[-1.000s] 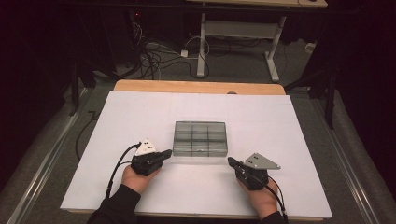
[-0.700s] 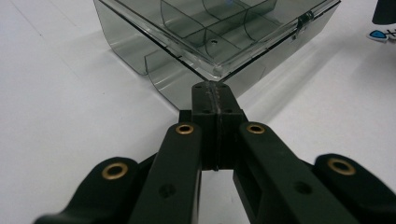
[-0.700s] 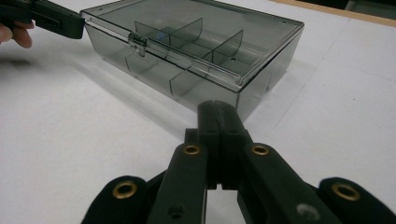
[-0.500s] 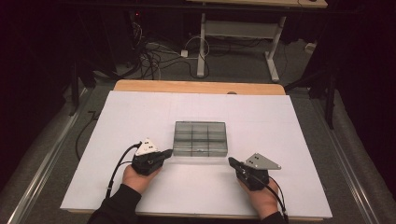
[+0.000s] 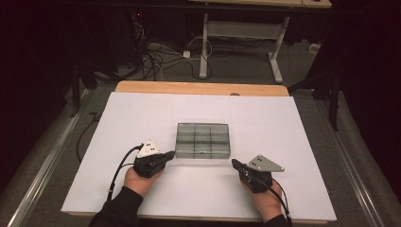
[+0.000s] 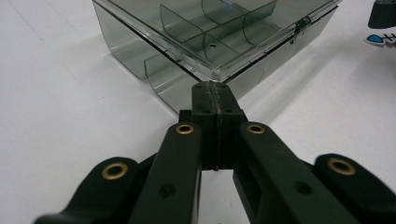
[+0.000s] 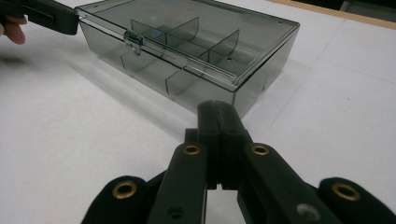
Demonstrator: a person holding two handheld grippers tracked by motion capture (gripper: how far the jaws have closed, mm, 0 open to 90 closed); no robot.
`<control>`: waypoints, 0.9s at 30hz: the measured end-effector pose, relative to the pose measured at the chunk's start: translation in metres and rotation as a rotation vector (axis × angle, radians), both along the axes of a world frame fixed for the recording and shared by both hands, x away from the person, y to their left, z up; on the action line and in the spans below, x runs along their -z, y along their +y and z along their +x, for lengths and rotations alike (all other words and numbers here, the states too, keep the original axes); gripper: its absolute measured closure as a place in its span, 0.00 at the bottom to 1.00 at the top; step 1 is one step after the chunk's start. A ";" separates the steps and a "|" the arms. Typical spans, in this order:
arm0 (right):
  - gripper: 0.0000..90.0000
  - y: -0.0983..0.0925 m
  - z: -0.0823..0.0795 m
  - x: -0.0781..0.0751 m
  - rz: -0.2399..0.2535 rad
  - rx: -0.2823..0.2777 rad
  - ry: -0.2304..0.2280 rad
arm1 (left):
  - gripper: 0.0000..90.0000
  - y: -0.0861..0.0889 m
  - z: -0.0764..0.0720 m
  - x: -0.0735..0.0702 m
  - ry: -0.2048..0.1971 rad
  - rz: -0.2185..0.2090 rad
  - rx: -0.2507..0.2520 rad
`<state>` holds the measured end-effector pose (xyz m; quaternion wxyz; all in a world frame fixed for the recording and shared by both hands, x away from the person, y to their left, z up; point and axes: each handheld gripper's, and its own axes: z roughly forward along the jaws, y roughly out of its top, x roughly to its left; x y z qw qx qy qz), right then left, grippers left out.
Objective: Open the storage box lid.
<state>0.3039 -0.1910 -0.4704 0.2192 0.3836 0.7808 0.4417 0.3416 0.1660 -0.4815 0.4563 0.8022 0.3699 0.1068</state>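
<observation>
Two closed grippers flank a smoky clear compartment box (image 5: 203, 140) on the white table (image 5: 118, 142)

Both sets of jaws are pressed together with nothing between them. The left gripper (image 5: 169, 154) rests with its tips at the box's near left corner, seemingly touching it in the left gripper view; the right gripper (image 5: 235, 163) lies just off the near right corner, close but apart. The box sits flat at the table's middle, lid shut, long axis running left to right across the table, its latch (image 7: 132, 39) on the long side that faces the person. Dividers inside split it into compartments
</observation>
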 end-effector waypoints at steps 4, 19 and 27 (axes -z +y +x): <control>1.00 0.000 0.003 0.000 -0.011 0.009 -0.002 | 0.98 0.000 0.000 0.000 -0.001 0.001 0.000; 1.00 0.006 0.021 0.000 -0.092 0.017 0.009 | 0.98 0.000 0.000 0.000 0.000 0.000 -0.004; 1.00 0.007 0.025 0.001 -0.096 0.020 0.016 | 0.98 -0.001 -0.001 0.000 0.001 0.001 -0.006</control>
